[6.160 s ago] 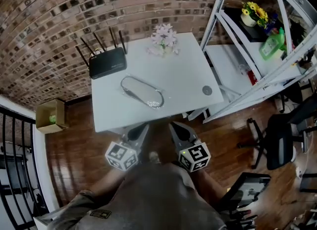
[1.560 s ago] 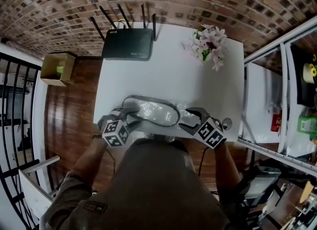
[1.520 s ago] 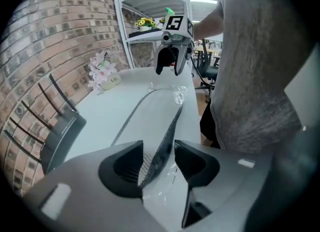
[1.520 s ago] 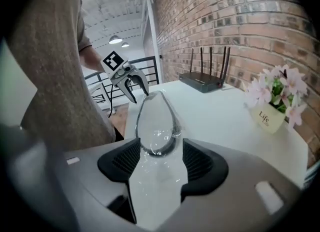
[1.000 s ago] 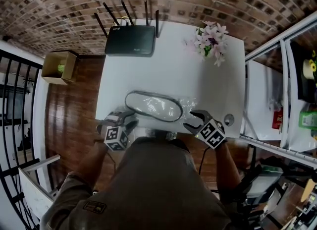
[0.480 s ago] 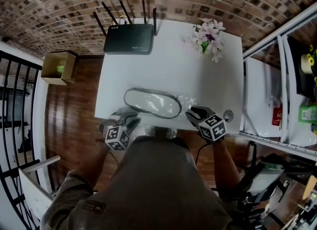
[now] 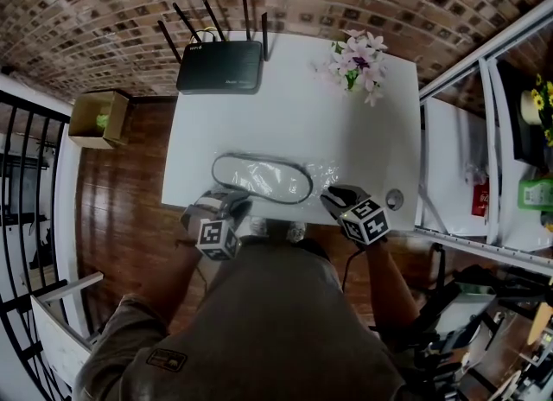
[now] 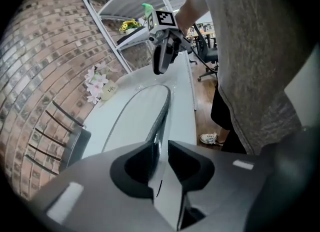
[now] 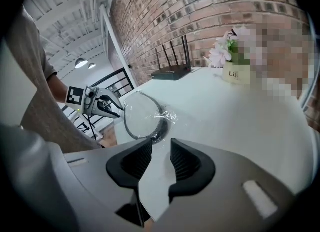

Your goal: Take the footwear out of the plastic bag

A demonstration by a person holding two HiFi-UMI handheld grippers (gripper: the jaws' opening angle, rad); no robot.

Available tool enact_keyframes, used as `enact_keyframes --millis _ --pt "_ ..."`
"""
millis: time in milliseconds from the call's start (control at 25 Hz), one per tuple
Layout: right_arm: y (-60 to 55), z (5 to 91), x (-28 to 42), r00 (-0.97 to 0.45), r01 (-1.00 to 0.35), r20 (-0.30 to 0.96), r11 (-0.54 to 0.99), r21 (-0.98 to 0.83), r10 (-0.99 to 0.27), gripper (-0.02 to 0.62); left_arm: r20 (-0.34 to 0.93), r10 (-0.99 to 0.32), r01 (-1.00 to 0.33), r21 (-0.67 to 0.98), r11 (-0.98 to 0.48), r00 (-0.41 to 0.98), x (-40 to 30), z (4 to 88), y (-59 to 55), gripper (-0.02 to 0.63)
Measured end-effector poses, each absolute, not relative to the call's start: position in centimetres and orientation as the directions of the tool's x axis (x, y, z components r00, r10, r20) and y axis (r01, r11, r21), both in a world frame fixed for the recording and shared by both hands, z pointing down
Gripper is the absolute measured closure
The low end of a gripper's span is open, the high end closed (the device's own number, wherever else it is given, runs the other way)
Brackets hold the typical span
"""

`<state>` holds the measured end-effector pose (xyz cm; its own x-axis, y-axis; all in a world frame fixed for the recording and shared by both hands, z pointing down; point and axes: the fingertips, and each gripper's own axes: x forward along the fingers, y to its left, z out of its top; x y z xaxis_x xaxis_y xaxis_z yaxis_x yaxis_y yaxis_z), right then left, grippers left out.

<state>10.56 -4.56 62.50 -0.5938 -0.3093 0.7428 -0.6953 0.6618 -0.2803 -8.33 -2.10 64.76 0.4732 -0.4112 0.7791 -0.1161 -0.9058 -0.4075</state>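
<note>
A pale slipper with a dark rim (image 7: 262,178) lies in a clear plastic bag (image 7: 321,175) near the white table's front edge (image 7: 173,192). My left gripper (image 7: 235,203) is at its left end. In the left gripper view the slipper's rim (image 8: 161,116) runs into the narrow gap of my left gripper (image 8: 161,146), whose jaws are opening. My right gripper (image 7: 333,196) is at the bag's crinkled right end. In the right gripper view the bag (image 9: 167,118) lies just ahead of my right gripper (image 9: 161,148), whose jaws are closing with a gap still showing.
A black router with antennas (image 7: 220,66) sits at the table's far left, and a pot of pink flowers (image 7: 354,58) at the far right. A small round disc (image 7: 394,199) lies by the right edge. White shelving (image 7: 467,131) stands to the right.
Both grippers have come up from below the table to the ends of the bagged slipper. Over the last second the left gripper has shifted slightly right and the right one slightly left.
</note>
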Motion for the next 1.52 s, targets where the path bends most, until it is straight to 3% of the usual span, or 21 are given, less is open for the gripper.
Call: enact_keyframes --millis 200,440,640,1080,1520 --pt "-4.6 62.9 10.8 -0.599 -0.699 0.740 0.651 -0.297 -0.306 0.480 0.777 -0.412 -0.129 -0.402 -0.907 0.476 -8.0 64.5 -2.1 0.598" --pt "-5.2 63.7 11.6 -0.583 -0.712 0.751 0.642 -0.286 -0.311 0.499 0.762 -0.430 -0.156 -0.408 -0.899 0.484 -8.4 64.2 -2.0 0.604" --pt "-6.3 64.4 12.8 -0.543 -0.740 0.771 0.624 -0.251 -0.334 0.571 0.768 -0.418 -0.184 -0.378 -0.907 0.485 -8.8 63.8 -1.6 0.604" --pt "-6.7 65.1 10.1 -0.567 -0.685 0.780 0.678 -0.266 -0.266 0.572 0.780 -0.390 -0.165 -0.356 -0.920 0.489 -8.7 64.2 -1.0 0.604" --pt "-6.5 64.6 7.4 -0.748 -0.586 0.648 0.600 -0.544 -0.143 0.520 0.796 -0.355 -0.147 -0.326 -0.934 0.490 -8.9 64.8 -0.9 0.604"
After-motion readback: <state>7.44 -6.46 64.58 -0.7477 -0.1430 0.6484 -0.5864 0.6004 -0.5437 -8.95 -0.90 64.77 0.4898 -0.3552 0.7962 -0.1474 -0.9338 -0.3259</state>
